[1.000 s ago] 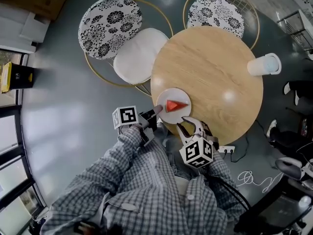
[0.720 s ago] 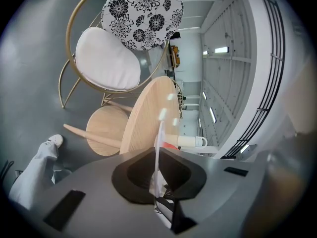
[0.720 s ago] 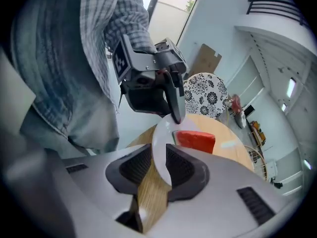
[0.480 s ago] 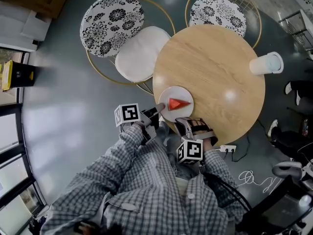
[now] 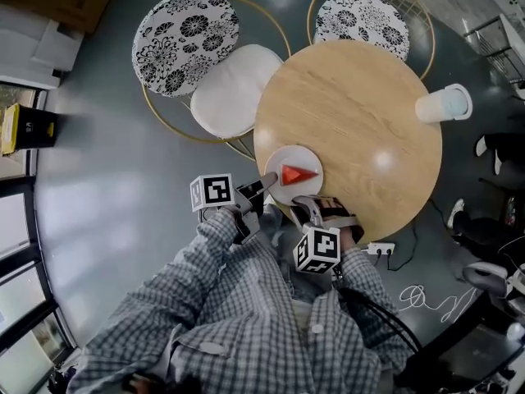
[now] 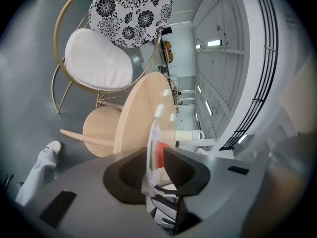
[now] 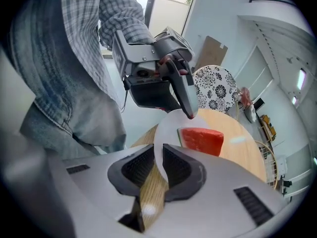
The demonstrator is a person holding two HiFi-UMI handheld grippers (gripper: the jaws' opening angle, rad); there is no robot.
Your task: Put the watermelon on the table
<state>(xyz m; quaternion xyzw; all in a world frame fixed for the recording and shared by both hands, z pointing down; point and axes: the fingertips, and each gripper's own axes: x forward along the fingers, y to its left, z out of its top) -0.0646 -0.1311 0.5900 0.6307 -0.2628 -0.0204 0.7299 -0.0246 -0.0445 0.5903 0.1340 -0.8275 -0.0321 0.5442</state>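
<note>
Now both of my claws are clamped on the same white plate (image 5: pixel 283 159), one at each side of its near rim. My left claw (image 5: pixel 264 182) pinches the rim from the left; in the left gripper view the plate runs edge-on through the narrow slot between the jaws, with red fruit showing just past them. My right claw (image 5: pixel 308 207) bites the rim from my side. In the right gripper view its ribbed jaws are closed on the thin white edge, and pale wood shows in the gap below it.

The watermelon (image 5: pixel 297 173), a red wedge with a thin green rind, lies on the plate and touches neither claw. From the head view the plate sits over the near edge of the round wooden table (image 5: pixel 353 109). I cannot tell whether it is resting on the wood or held just above it.

Well apart from the plate, at the table's far right edge, lies a white cup (image 5: pixel 443 105). A chair (image 5: pixel 234 89) with a white seat cushion and a black-and-white flowered back is tucked against the table's left side. A second flowered chair back (image 5: pixel 361 19) shows beyond the table's far edge. My checked sleeves (image 5: pixel 205 277) fill the lower part of the head view.
</note>
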